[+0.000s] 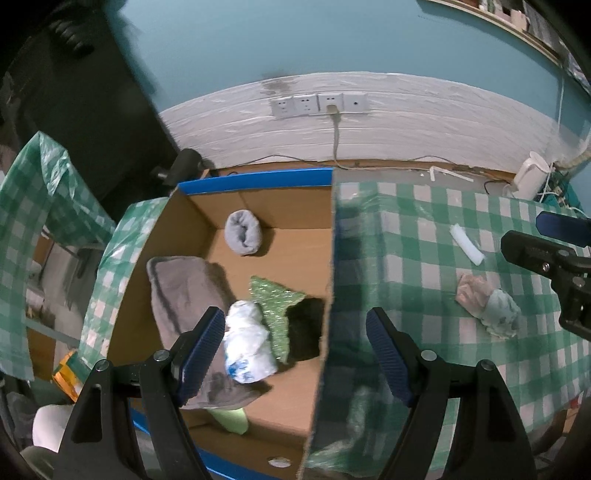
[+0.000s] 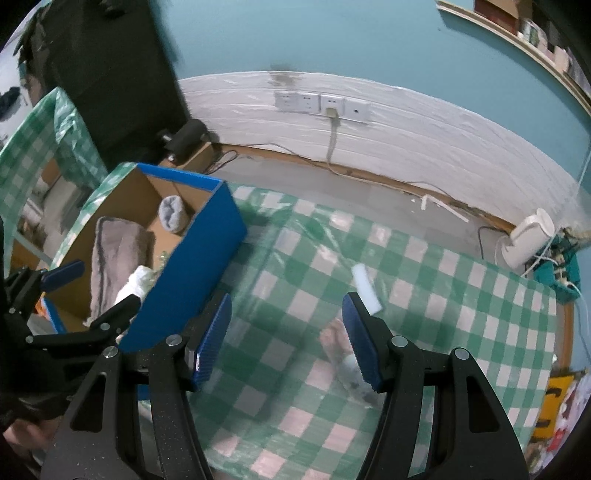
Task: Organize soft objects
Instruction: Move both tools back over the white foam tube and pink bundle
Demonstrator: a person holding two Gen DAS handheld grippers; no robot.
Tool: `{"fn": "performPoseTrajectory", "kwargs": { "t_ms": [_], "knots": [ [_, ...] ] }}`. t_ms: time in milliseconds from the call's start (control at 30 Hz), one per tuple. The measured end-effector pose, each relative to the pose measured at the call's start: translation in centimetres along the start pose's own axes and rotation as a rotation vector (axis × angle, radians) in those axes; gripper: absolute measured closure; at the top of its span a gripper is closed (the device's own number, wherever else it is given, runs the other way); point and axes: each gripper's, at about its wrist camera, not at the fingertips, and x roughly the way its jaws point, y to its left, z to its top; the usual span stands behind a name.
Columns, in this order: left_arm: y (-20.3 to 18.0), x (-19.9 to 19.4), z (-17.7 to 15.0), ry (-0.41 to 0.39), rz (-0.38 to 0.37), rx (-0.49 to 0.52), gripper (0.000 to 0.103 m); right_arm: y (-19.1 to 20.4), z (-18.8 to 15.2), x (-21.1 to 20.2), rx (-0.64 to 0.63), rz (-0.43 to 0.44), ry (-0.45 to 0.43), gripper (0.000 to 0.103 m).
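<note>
**Both grippers empty above box and tabletop**

Presently the left gripper (image 1: pixel 295 343) is held with its jaws apart and nothing between them, straddling the right wall of the cardboard box (image 1: pixel 327 295). Inside the box a grey towel (image 1: pixel 184 291), a rolled sock (image 1: pixel 243 232), a white bag (image 1: pixel 245 343) and a green sponge (image 1: pixel 275 310) are seen. The right gripper (image 2: pixel 288 341) is likewise spread and empty over the checked tabletop (image 2: pixel 461 317); a crumpled cloth (image 2: pixel 341 354), blurred and perhaps pink, lies just beside its right finger, and a white roll (image 2: pixel 365 288) is set nearer the far edge.

Green-checked tablecloth (image 2: pixel 461 295) covers table. Wall sockets (image 1: pixel 319 104), one with plug and cable. White kettle (image 2: pixel 528 236) at far corner. Shelf (image 2: pixel 517 33) above.
</note>
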Motion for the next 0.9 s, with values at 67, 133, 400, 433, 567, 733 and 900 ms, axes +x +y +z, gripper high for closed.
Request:
{"fn": "performPoseTrajectory", "kwargs": {
  "t_ms": [67,133,400,433,567,733,900],
  "knots": [
    [-0.8,0.0,0.0,0.002,-0.004,0.011,0.023,-0.9,-0.3,-0.1,0.014,-0.002,-0.001,0.040],
    [-1.6,0.1,0.1,0.009,-0.012,0.022,0.023,-2.0,-0.6,-0.2,0.031,-0.007,0.000,0.040],
    [-4.2,0.8,0.5,0.026,-0.021,0.051,0.023,-5.2,-1.2,0.0,0.094,-0.020,0.012,0.040],
    [-4.5,1.0,0.6,0.030,-0.020,0.054,0.023,-5.5,-1.3,0.1,0.100,-0.021,0.014,0.040],
    [-5.6,1.5,0.8,0.042,-0.025,0.066,0.023,-6.7,-1.4,0.6,0.114,-0.025,0.022,0.040],
    [-6.9,2.4,1.3,0.055,-0.037,0.076,0.022,-8.0,-1.6,2.2,0.119,-0.035,0.048,0.040],
    [-8.7,3.8,1.8,0.068,-0.041,0.096,0.021,-9.4,-1.8,5.3,0.107,-0.048,0.085,0.040]
  ]
}}
